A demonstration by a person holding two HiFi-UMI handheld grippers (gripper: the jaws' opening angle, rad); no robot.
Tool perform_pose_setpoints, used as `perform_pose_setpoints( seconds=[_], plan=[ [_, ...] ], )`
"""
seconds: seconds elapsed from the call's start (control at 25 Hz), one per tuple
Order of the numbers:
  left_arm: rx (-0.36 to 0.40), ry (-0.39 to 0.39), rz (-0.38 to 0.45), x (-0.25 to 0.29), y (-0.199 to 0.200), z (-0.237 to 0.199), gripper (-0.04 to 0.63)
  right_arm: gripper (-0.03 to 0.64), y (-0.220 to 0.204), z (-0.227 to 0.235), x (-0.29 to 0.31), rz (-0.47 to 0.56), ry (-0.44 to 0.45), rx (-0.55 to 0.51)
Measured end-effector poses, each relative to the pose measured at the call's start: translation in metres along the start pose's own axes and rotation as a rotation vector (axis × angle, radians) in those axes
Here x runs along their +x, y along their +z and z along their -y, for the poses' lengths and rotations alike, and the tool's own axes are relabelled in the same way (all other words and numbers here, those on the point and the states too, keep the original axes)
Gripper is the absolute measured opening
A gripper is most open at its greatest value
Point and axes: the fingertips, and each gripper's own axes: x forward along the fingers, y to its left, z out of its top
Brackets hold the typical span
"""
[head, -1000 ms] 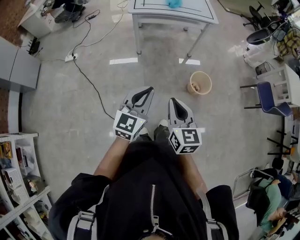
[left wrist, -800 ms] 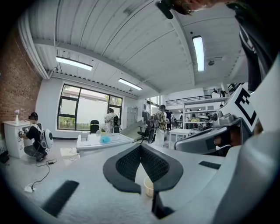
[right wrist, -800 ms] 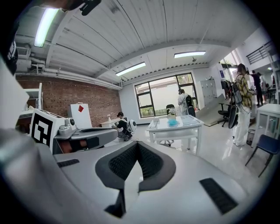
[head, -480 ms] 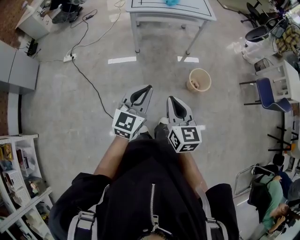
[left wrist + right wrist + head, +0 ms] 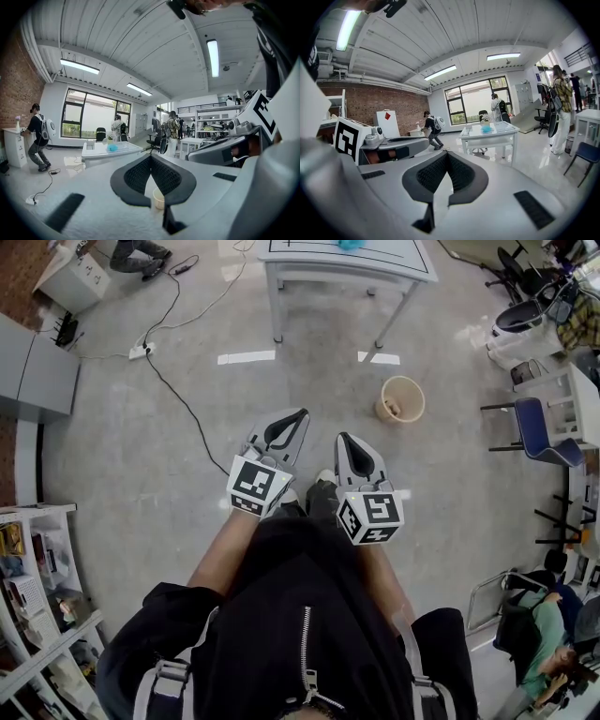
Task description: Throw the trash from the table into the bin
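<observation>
Head view: we've barely shifted this past second. Left gripper [image 5: 296, 415] and right gripper [image 5: 345, 440] stay closed, empty; blue trash [image 5: 349, 245] sits back from the table's [image 5: 394, 266] near edge, not yet fetched.

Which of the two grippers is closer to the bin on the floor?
The right gripper: its tip is on the same side as the bin. The left gripper is farther away, on the other side.

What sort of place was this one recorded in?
Probably an open-plan lab or shared workspace: a bare polished floor with a trailing power cable, a white table, office chairs at the side, and a brick wall with big windows in the right gripper view.
</observation>
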Motion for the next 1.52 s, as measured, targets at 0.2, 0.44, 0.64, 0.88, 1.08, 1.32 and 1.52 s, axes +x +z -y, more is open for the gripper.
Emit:
perform_pose_setpoints(
  seconds=[0.2,0.44,0.64,0.88,1.08,1.32,1.52],
  plan=[
    [-0.002,-0.010,-0.001,0.006,0.000,0.002,0.006,0.009,0.001,0.004,0.001,-0.007,-0.005,0.000],
    [-0.014,-0.027,-0.022,0.030,-0.007,-0.002,0.006,0.009,0.001,0.022,0.016,-0.024,-0.010,0.011],
    [-0.025,-0.022,-0.029,0.061,-0.005,-0.020,0.006,0.009,0.012,0.042,0.043,-0.037,-0.003,0.023],
    [-0.032,-0.018,-0.055,0.103,-0.004,-0.044,0.006,0.009,0.029,0.067,0.084,-0.048,0.021,0.043],
    [-0.034,0.012,-0.065,0.147,0.003,-0.064,0.006,0.009,0.051,0.100,0.118,-0.052,0.056,0.051],
    [-0.031,0.063,-0.080,0.196,0.015,-0.078,0.006,0.009,0.070,0.140,0.146,-0.057,0.099,0.047],
    [-0.007,0.096,-0.077,0.228,0.022,-0.091,0.005,0.009,0.085,0.169,0.170,-0.053,0.134,0.031]
  ],
)
